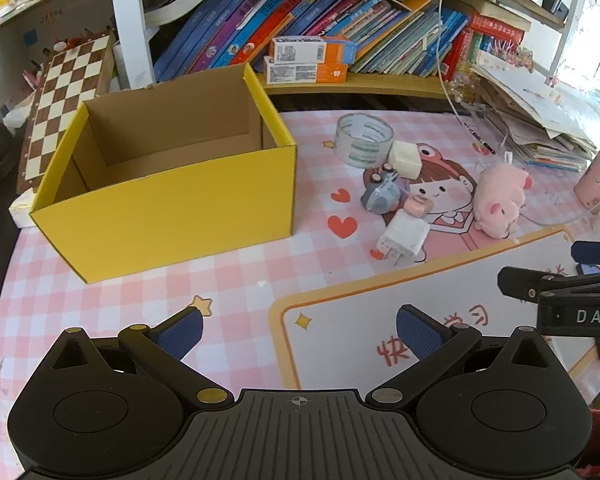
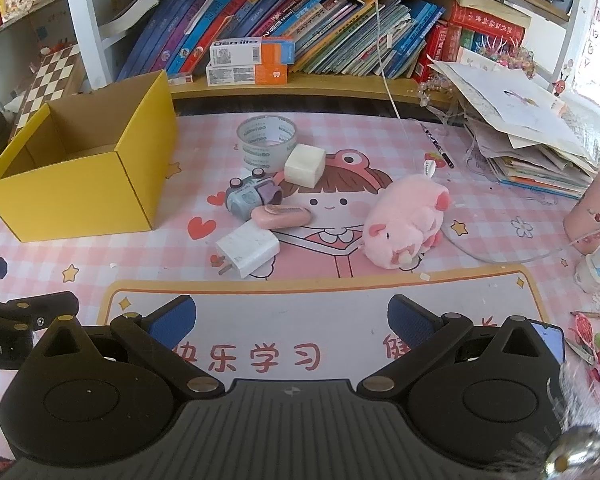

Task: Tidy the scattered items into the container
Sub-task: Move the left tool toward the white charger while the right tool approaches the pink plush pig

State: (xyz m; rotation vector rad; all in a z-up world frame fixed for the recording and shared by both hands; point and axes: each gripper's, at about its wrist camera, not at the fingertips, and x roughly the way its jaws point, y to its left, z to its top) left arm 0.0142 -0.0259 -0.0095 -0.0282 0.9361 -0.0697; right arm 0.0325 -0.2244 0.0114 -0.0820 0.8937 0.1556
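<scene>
Left wrist view: the left claw (image 1: 298,330) is spread wide and empty above the near part of the desk (image 1: 140,292). The yellow box (image 1: 172,200) stands open toward the desk's far left corner, with nothing visible inside. To its right, near the desk's middle, lie a tape roll (image 1: 363,140), a cream block (image 1: 406,159) touching it, a grey-blue toy (image 1: 381,194), a white charger (image 1: 404,238) and a pink plush pig (image 1: 500,198).

Right wrist view: the right claw (image 2: 292,316) is likewise spread and holds nothing, low over the desk's near edge. The white charger (image 2: 248,250) lies just ahead, a pink eraser (image 2: 281,216) touching it. The plush pig (image 2: 406,224) lies right of them, well apart from the yellow box (image 2: 80,196) at the left edge.
</scene>
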